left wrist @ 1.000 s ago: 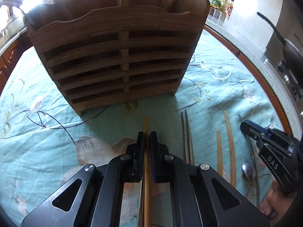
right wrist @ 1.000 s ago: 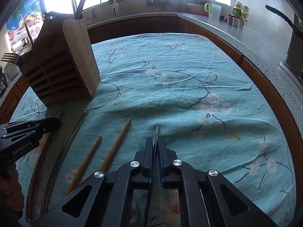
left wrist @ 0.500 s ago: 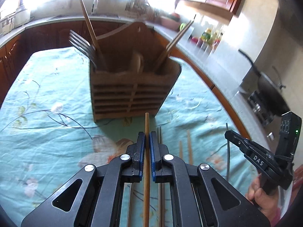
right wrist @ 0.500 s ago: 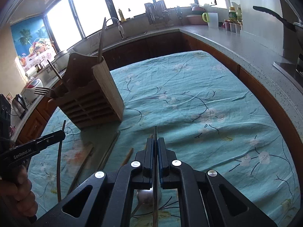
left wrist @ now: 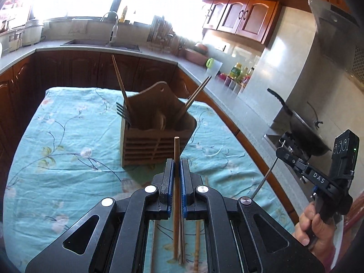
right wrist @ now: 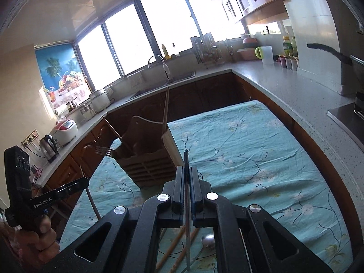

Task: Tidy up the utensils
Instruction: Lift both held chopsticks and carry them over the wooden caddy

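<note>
Kitchen: grey stone worktop (left wrist: 229, 104) running round under bright windows, sink along the far side, dark wood cabinets below. I'm working over a table spread with a turquoise floral cloth (left wrist: 68, 159). Slatted wooden utensil holder (left wrist: 157, 145) stands on the cloth toward the far edge, nearer the table's left side as the right wrist camera shows it (right wrist: 147, 166). In the holder: a metal fork (left wrist: 124, 113) leaning out at its left end, a light wooden chopstick (left wrist: 119, 79) angled up beside it, another dark chopstick (left wrist: 196, 95) leaning out to the right. My left gripper (left wrist: 177, 167) is pinching a brown wooden chopstick (left wrist: 176, 150); jaws pressed onto it, tip poking out just past the pads, aimed at the holder, the stick clear of the cloth. My right gripper (right wrist: 186, 175) is pinching a thin dark metal utensil handle (right wrist: 186, 159); jaws closed tight on it, the shaft (left wrist: 266, 177) hanging free below the fingers as the left camera sees it. Which utensil it is, I cannot tell. Loose on the cloth at the near edge: several wooden chopsticks (right wrist: 173, 248) and a shiny metal spoon bowl (right wrist: 208, 241), seen through the gripper frame. A hand (left wrist: 316, 225) grips the right tool's handle; another hand (right wrist: 38, 238) grips the left tool's.
</note>
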A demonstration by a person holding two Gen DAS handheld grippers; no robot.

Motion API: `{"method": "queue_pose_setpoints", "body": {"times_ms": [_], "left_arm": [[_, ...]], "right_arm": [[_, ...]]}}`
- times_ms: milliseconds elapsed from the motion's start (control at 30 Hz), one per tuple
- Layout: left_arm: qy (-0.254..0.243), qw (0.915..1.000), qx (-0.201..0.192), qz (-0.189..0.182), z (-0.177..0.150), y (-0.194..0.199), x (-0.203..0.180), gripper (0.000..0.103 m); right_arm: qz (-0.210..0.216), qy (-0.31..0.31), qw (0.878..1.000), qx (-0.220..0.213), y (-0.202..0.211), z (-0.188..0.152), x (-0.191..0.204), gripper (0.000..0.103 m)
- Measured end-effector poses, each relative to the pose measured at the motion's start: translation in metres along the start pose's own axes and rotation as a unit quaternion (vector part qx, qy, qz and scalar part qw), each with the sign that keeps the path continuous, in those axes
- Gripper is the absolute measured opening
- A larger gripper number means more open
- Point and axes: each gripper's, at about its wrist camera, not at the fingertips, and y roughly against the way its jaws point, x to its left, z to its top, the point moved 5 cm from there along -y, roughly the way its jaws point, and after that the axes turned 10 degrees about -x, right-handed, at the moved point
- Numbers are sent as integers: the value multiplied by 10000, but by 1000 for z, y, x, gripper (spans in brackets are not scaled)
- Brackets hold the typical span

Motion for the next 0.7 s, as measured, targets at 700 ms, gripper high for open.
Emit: {"method": "queue_pose_setpoints", "body": {"times_ms": [700], "left_arm": [[132,9982,-586,47,39,24,10,4]], "right_arm": [[244,13,9991,-338,-7,29,23,4]]}}
